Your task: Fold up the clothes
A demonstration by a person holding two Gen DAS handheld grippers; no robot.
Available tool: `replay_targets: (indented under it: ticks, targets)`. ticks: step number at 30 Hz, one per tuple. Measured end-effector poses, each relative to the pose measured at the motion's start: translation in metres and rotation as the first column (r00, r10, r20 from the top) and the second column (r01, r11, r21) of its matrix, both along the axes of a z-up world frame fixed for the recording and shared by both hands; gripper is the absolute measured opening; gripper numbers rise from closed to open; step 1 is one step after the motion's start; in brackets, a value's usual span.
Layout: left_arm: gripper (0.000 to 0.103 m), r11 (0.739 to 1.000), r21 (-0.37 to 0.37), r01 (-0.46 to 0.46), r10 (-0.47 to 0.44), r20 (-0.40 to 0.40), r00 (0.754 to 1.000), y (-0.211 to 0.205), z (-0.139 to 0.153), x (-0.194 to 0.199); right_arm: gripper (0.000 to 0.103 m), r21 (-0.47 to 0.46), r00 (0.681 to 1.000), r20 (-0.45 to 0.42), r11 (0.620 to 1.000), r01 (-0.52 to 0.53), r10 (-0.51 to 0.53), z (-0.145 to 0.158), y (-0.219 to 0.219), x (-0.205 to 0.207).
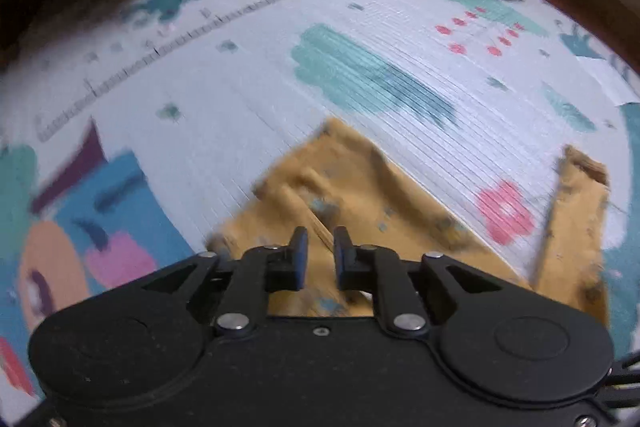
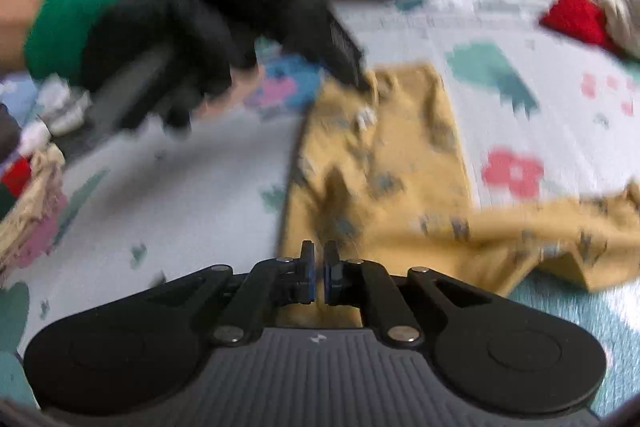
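Both grippers tilt down over the patterned play mat [image 1: 280,39]. The yellow garment [image 2: 384,163] lies spread across the mat's near edge, directly under both. Only the right wrist view shows the black-gloved left hand [image 2: 160,43]. The left gripper [image 1: 321,251] stands slightly open above the cloth, gripping nothing. The right gripper [image 2: 319,267] is nearly closed and empty.
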State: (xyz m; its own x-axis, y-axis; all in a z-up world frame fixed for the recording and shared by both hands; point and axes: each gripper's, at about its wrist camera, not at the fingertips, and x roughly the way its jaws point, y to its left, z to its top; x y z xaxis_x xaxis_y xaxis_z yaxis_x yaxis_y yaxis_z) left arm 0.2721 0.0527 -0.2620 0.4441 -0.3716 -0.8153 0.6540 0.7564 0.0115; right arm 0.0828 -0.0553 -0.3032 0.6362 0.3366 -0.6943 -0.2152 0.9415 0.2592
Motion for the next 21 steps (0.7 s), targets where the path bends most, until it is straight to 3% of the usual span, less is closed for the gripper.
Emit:
replay_targets:
  ticks: [1, 3, 5, 7, 8, 9, 12, 15, 17, 21]
  targets:
    - [0.022, 1.0, -0.001, 0.013, -0.013, 0.017, 1.0, 0.001, 0.004, 0.003, 0.008, 0.004, 1.0, -0.001, 1.0, -0.001, 0.001, -0.004, -0.002, -0.003]
    - [0.04, 0.999, 0.035, 0.041, -0.043, 0.07, 0.997, -0.001, 0.008, 0.007, 0.008, 0.012, 1.0, 0.016, 1.0, -0.01, 0.01, -0.006, -0.004, -0.01]
    - [0.05, 0.996, 0.051, 0.067, -0.07, 0.064, 0.996, -0.002, 0.007, 0.016, 0.008, 0.015, 1.0, 0.011, 1.0, -0.012, 0.012, -0.006, -0.003, -0.008]
    - [0.049, 0.994, 0.062, 0.092, -0.094, 0.026, 0.995, -0.005, 0.002, 0.027, 0.008, 0.026, 1.0, -0.002, 1.0, -0.01, 0.01, -0.005, -0.004, -0.004]
    - [0.045, 0.991, 0.077, 0.11, -0.111, 0.016, 0.994, -0.007, 0.0, 0.031, 0.008, 0.03, 1.0, -0.005, 1.0, -0.01, 0.01, -0.005, -0.004, -0.003]
    - [0.033, 0.987, 0.098, 0.128, -0.129, 0.005, 0.992, -0.01, -0.003, 0.034, 0.008, 0.034, 1.0, -0.007, 0.999, -0.01, 0.011, -0.005, -0.005, -0.003]
    - [0.027, 0.974, 0.153, 0.168, -0.167, -0.018, 0.986, -0.019, -0.013, 0.038, 0.008, 0.047, 1.0, -0.01, 0.999, -0.01, 0.01, -0.005, -0.007, -0.004]
    - [0.009, 0.969, 0.175, 0.174, -0.17, -0.039, 0.985, -0.021, -0.019, 0.038, 0.008, 0.056, 1.0, -0.016, 0.998, -0.004, 0.005, -0.006, -0.009, -0.002]
    - [0.005, 0.981, 0.133, 0.142, -0.14, -0.03, 0.99, -0.017, -0.017, 0.038, 0.008, 0.059, 1.0, -0.017, 0.998, -0.002, 0.003, -0.007, -0.009, -0.001]
    - [0.004, 0.999, 0.021, -0.041, 0.04, 0.004, 0.999, 0.005, -0.01, 0.045, 0.008, 0.057, 1.0, -0.013, 0.998, -0.009, 0.01, -0.008, -0.009, -0.002]
